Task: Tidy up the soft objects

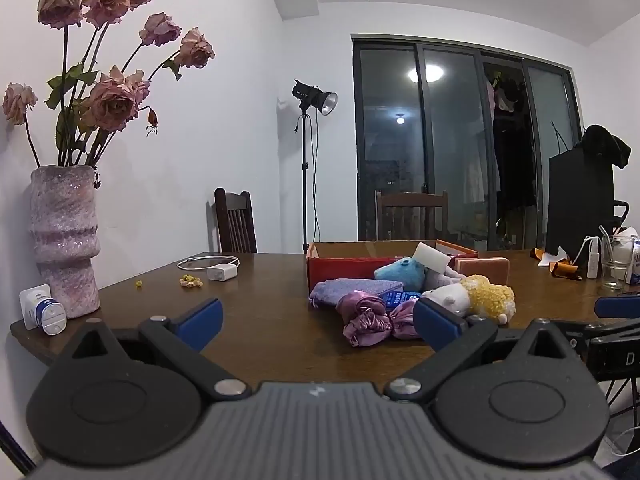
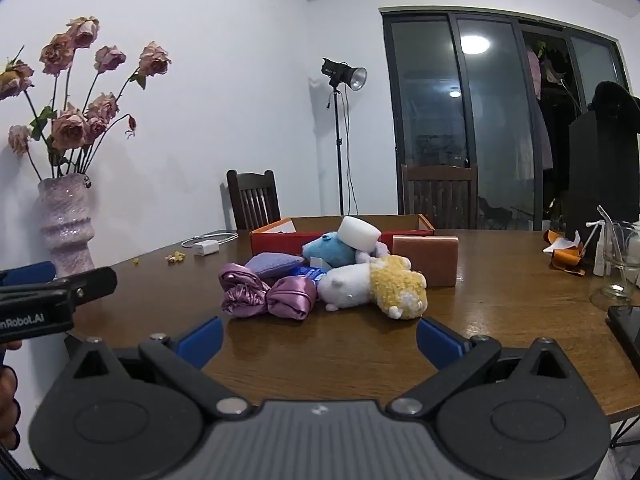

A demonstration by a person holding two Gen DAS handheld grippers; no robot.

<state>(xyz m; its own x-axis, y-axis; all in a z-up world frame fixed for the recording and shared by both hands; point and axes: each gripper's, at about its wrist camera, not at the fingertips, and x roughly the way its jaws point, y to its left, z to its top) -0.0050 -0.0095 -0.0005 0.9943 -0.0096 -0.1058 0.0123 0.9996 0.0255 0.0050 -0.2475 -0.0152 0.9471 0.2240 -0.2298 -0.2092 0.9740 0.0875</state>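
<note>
Both grippers hang low at the near edge of the wooden table (image 2: pixel 500 300), and each one is empty. The left gripper (image 1: pixel 318 322) has its blue fingers spread wide, and the right gripper (image 2: pixel 320 342) is spread just as wide. I think they are held back like this so the person can choose a first piece before reaching in.

The soft things lie in one heap in the middle of the table, directly in front of the red cardboard box (image 2: pixel 280 240), which is open at the top. Probably the box is where they should go, so the heap waits just beside it. Nearest to the grippers is a purple satin scrunchie (image 2: pixel 266 290), touching a white and yellow plush sheep (image 2: pixel 376 284) that lies on its side. Behind them are a lilac pouch (image 2: pixel 274 263), a blue plush toy (image 2: pixel 328 250) and a white foam block (image 2: pixel 359 233) leaning on top of the pile. A brown sponge block (image 2: pixel 425 258) stands at the right of the sheep.

Nothing is sorted yet, as I judge it. The scrunchie looks the easiest to take first, because it is in front and free. The satin may slip between the pads.

At the left wall stands a pink vase (image 1: pixel 64 240) with dried roses (image 1: pixel 110 100), well apart from the work.
</note>
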